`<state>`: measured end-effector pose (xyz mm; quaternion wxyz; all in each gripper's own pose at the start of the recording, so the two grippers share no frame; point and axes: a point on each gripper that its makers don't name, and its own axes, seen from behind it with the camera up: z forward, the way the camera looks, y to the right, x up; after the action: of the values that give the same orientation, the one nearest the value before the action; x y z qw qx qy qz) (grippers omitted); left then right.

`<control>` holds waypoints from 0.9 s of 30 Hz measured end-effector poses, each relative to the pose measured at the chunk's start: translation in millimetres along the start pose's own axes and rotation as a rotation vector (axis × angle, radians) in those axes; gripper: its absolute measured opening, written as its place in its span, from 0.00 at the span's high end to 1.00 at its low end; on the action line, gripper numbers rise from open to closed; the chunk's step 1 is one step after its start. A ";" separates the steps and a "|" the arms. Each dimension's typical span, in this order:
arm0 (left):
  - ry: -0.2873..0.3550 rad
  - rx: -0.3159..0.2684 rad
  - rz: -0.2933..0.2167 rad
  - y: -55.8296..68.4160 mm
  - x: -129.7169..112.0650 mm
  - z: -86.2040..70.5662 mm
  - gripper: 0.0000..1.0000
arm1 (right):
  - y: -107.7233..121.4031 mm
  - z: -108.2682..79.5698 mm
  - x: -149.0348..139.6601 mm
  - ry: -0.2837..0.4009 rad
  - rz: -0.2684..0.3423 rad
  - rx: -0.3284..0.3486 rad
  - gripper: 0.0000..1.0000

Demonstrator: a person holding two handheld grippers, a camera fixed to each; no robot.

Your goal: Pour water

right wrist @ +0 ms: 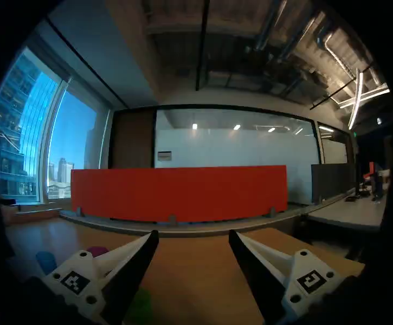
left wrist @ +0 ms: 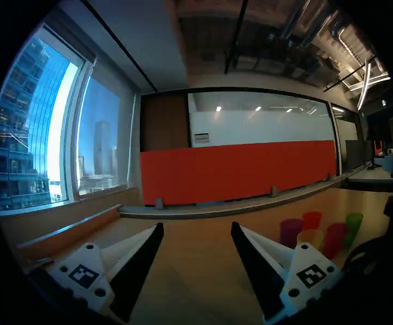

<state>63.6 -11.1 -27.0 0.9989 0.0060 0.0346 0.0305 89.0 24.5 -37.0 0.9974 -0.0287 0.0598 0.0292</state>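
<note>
A red divider panel [left wrist: 239,170] stands along the far edge of the wooden tabletop [left wrist: 196,260], with a glass wall [left wrist: 261,122] behind; tall windows [left wrist: 33,130] show city towers, and light strips [left wrist: 367,84] hang overhead

— How is your right tool [right wrist: 192,234] set?
— You hold it spread, 2 fingers [right wrist: 134,265] apart over the tabletop [right wrist: 196,276]; blue cup [right wrist: 46,261], purple cup [right wrist: 97,251] and green cup [right wrist: 139,306] sit lower left.

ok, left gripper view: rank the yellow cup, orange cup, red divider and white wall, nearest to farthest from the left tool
1. yellow cup, to the right of the left tool, at the front of the cup cluster.
2. orange cup, right behind the yellow one.
3. red divider, straight ahead, farther back.
4. white wall, behind the divider.
</note>
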 end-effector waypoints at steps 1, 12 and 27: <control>-0.001 0.000 -0.003 0.5 -1.9 0.0 0.08 | 0.6 -0.4 -0.5 -0.001 0.002 -0.002 0.00; 0.004 0.006 -0.031 3.4 -17.1 1.5 0.08 | -0.9 -0.1 -6.3 -0.009 0.024 -0.003 0.00; 0.005 -0.008 -0.046 15.1 -33.6 10.5 0.08 | -3.4 3.5 -9.0 -0.012 0.028 0.002 0.00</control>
<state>30.0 1.8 -13.9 0.9993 0.0013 0.0373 0.0075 80.7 20.8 -32.2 0.9972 -0.0268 0.0540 0.0435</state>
